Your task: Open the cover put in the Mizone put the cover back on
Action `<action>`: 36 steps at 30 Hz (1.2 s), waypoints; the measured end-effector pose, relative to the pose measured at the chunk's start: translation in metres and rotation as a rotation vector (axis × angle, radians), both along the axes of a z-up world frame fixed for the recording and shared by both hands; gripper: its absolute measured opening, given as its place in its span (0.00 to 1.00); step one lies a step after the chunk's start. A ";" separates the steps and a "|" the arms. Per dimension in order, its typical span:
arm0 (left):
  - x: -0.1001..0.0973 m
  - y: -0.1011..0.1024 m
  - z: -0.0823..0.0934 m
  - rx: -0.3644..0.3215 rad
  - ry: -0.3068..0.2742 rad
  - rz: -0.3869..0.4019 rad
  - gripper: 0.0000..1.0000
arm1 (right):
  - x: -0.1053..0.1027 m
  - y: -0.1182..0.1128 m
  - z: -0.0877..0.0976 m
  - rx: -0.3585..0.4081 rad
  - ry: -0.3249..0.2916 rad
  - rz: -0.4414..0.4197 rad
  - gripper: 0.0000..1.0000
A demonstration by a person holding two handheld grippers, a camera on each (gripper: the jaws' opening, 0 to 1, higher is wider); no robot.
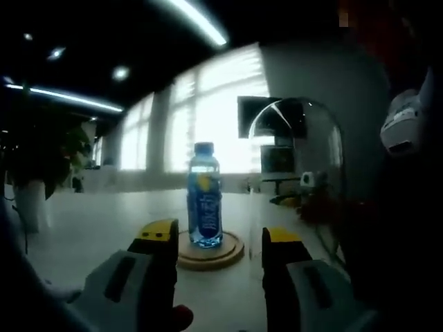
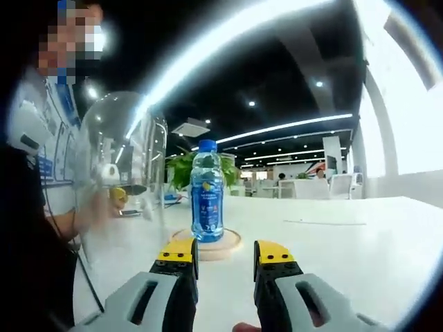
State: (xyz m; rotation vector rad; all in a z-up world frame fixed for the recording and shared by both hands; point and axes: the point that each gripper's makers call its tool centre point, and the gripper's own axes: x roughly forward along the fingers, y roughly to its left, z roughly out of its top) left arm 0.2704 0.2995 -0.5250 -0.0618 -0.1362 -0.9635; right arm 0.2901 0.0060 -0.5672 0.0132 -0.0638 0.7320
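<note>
Mizone bottle [image 1: 205,196] stood on its wooden base [image 1: 232,252]; our left tool [image 1: 216,242] and right tool [image 2: 224,254] were released, and the glass cover [image 2: 118,162] seemingly stood aside on the table [image 2: 346,242].

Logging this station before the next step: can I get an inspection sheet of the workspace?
Surface: white table, mostly bare.
Job's things: Mizone bottle upright on round wooden base; clear dome cover off the base, held up beside it.
Clutter: small items behind the cover, too blurred to name.
Grippers: left gripper and right gripper both open, empty, short of the base.
Cables: nothing seen.
Surroundings: office, bright windows, potted plant, person nearby.
</note>
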 end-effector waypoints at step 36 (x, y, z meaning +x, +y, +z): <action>-0.049 -0.042 0.029 -0.094 0.021 -0.245 0.61 | -0.081 0.085 0.036 0.128 0.001 0.512 0.53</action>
